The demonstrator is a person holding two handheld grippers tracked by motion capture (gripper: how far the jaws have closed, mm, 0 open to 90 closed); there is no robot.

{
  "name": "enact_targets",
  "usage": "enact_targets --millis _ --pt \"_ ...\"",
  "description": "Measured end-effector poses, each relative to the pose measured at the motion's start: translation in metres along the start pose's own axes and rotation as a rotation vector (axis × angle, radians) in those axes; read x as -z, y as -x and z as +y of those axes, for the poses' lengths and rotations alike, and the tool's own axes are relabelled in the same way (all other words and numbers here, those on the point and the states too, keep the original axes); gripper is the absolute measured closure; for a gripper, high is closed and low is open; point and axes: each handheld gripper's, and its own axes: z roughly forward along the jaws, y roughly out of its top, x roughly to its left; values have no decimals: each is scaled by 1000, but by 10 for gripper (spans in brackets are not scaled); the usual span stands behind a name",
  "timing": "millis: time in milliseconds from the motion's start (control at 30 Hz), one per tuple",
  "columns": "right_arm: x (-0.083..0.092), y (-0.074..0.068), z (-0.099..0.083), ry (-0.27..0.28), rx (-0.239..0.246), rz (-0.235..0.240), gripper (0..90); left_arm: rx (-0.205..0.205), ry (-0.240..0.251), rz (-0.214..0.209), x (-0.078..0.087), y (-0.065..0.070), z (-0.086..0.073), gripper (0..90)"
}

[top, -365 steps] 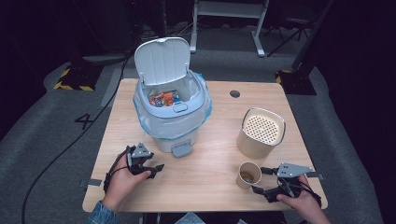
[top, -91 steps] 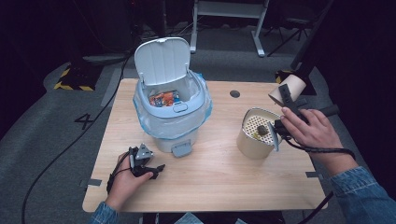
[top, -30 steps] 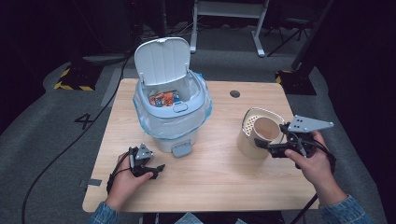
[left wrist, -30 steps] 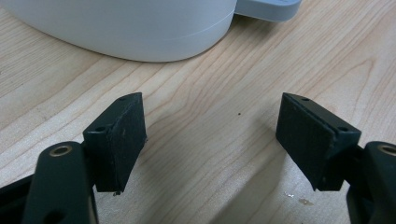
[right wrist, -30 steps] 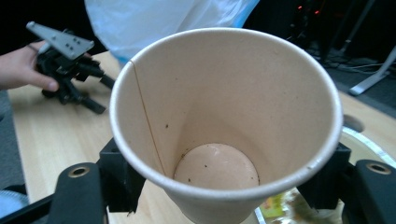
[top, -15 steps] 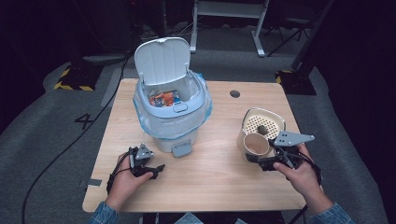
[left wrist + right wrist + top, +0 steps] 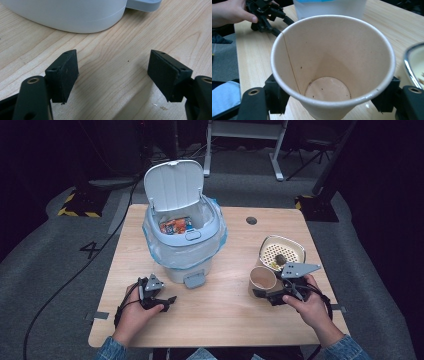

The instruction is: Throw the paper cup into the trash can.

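Observation:
My right gripper (image 7: 265,292) is shut on a tan paper cup (image 7: 263,278) (image 7: 332,65), held upright and low over the table's front right; the cup is empty apart from a few dark specks. Just behind the cup stands a cream strainer basket (image 7: 282,251) with dark dregs in it. At the front left my left gripper (image 7: 167,302) rests on the table, its jaws wide open with bare wood between them (image 7: 112,72). A pale blue bin (image 7: 185,240) with its lid up stands at the centre left, litter inside.
The bin's white base (image 7: 75,15) and its foot pedal (image 7: 194,279) lie just beyond the left gripper. A dark round hole (image 7: 251,220) is in the table's far side. The wooden table (image 7: 225,320) has bare room in the front middle.
The right hand has brought the cup down and toward the front, from beside the strainer's rim to just in front of it. The left hand has stayed put.

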Motion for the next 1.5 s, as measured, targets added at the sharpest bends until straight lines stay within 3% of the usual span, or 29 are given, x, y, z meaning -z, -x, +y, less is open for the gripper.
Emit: enact_targets --millis 233,433,667,1000,1500 --pt "-16 2 20 -16 -1 72 293 1 2 1 0 0 0 252" --pt "-22 6 35 -8 13 91 294 6 2 2 0 -1 0 263" --pt "-24 12 64 -19 74 84 294 15 7 2 0 -1 0 274" --pt "-17 27 108 -22 116 65 294 7 2 7 0 -1 0 274" --pt "-10 48 162 20 115 10 293 5 1 5 0 -1 0 268"
